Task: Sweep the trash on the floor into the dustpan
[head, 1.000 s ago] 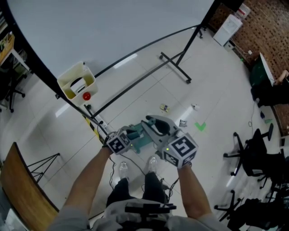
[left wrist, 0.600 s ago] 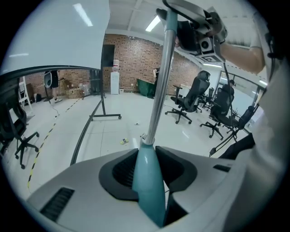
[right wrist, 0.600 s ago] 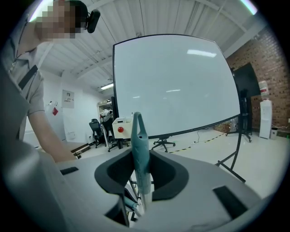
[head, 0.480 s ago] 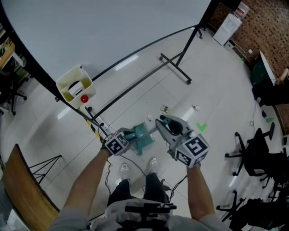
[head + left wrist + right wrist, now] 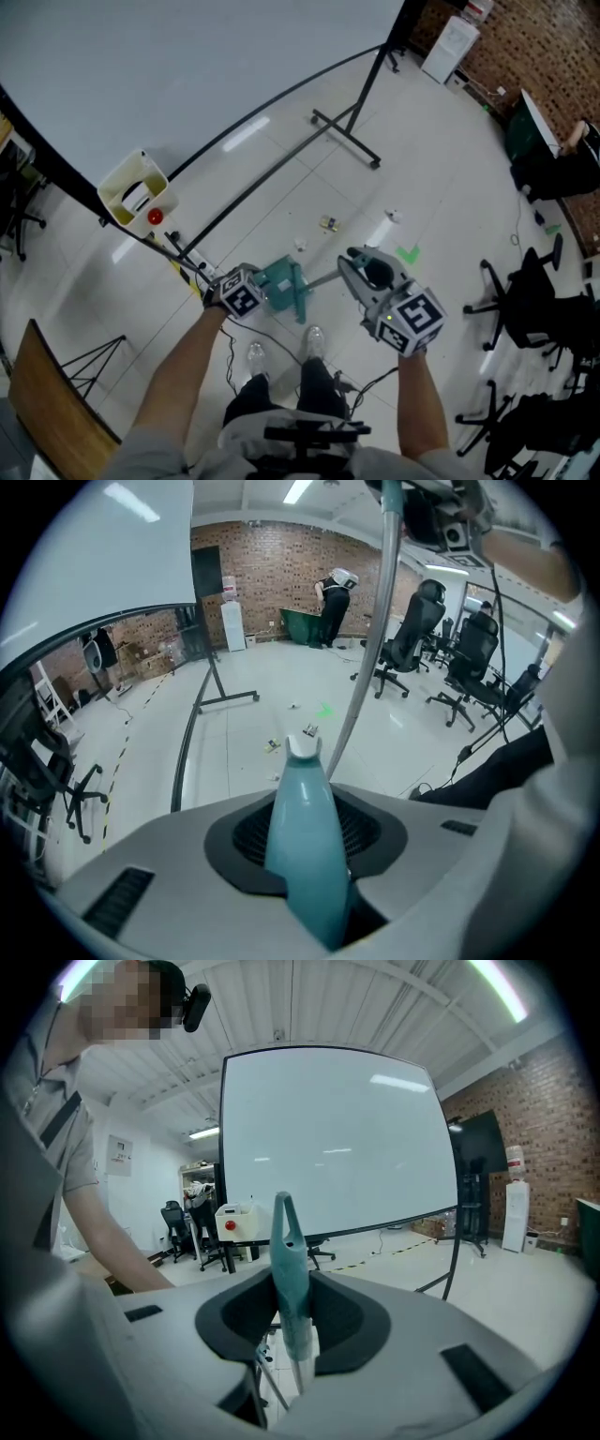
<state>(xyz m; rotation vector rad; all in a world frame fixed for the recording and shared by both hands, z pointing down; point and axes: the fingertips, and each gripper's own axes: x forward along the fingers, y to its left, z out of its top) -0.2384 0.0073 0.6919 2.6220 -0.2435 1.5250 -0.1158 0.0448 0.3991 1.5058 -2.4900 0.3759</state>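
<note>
Left gripper [image 5: 307, 883] is clamped on the teal dustpan handle [image 5: 302, 827]; right gripper [image 5: 296, 1335] is clamped on the broom handle [image 5: 286, 1260]. The dustpan [image 5: 284, 286] is near, partly hidden behind the left gripper. Trash scraps [image 5: 328, 223] lie farther out on the floor, too small to identify.

free: floor [image 5: 441, 206] around trash [image 5: 328, 223] | obstacles: whiteboard stand [image 5: 345, 139] behind, chairs [image 5: 523, 302] right

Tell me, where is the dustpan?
In the head view, the dustpan is just left of centre, in front of the person's shoes, its handle in the left gripper, the trash beyond it.
</note>
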